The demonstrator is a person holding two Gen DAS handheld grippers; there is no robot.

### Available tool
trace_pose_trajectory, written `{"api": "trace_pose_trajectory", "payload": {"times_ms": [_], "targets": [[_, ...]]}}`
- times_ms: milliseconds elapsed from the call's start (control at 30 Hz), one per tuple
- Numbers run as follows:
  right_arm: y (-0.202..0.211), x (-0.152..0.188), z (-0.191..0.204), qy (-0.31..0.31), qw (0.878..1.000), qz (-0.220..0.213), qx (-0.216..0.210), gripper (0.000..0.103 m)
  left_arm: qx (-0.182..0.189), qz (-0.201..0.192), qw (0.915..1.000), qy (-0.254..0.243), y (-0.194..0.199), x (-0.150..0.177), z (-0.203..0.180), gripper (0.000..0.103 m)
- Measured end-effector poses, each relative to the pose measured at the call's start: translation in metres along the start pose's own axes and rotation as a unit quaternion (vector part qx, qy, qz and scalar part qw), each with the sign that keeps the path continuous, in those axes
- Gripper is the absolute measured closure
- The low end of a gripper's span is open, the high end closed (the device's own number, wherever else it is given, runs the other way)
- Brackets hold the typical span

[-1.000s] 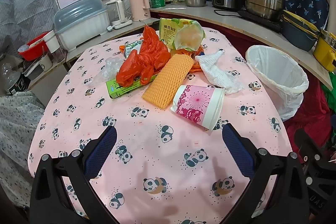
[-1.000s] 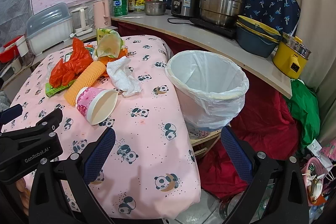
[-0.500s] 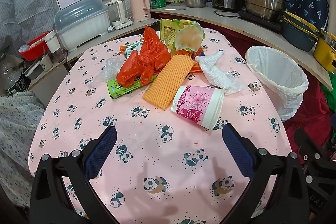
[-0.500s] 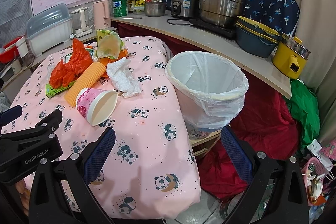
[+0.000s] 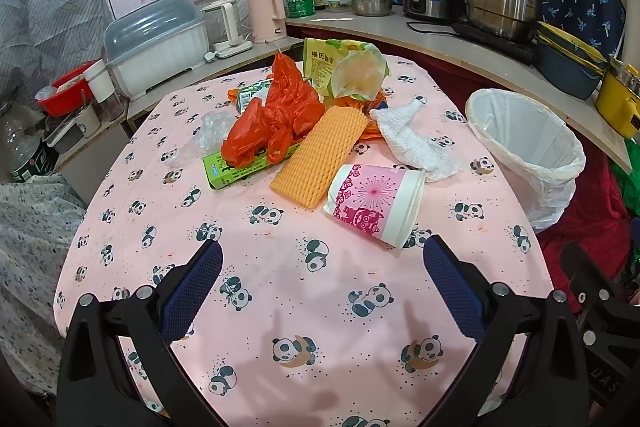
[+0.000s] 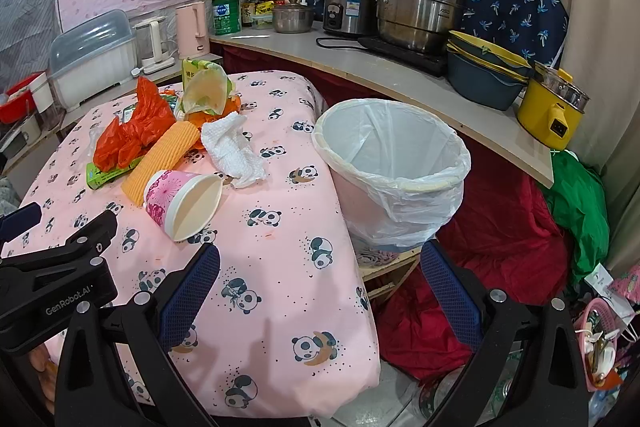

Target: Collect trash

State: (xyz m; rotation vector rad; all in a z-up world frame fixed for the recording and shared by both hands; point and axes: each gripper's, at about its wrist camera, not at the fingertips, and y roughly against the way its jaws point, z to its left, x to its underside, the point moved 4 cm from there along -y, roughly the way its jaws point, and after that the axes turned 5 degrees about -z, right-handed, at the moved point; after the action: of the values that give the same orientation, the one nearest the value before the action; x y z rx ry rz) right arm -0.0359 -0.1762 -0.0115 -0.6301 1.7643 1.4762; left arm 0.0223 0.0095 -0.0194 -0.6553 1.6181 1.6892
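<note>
**Two empty claws, one heap of litter, nothing binned**

Both grippers hang over the near edge of the tabletop with jaws spread wide and nothing between them: the left gripper faces the heap squarely, while the right gripper sits at the table's right edge, half over the floor.

Nearest thing to either claw is the pink paper cup, tipped on its side just ahead of the left gripper and a little to its right. Its long axis runs left to right across the table, base toward the middle, open mouth toward the right edge and the bin. From the right gripper it lies ahead and to the left. I'd judge the left hand slightly better placed, and its jaws would close across the cup's round wall, which will crush easily.

Behind the cup, touching it, lies the orange foam net sleeve, angled away toward the far edge. Beside that is the crumpled white paper towel; further back the orange plastic bag sits on a green box, with a yellow-green snack wrapper toward the far edge.

The lined waste bin stands off the right edge, empty as far as I can see in.
</note>
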Motion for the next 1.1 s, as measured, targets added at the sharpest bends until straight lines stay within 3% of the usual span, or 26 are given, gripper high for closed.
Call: {"api": "trace_pose_trajectory", "payload": {"times_ms": [1100], "targets": [[0.0005,0.0002,0.0003,-0.001,1.000,-0.002,0.001,0.007,0.001,0.000,1.0000,0.000,0.0021,0.0002,-0.0008,0.007]]}}
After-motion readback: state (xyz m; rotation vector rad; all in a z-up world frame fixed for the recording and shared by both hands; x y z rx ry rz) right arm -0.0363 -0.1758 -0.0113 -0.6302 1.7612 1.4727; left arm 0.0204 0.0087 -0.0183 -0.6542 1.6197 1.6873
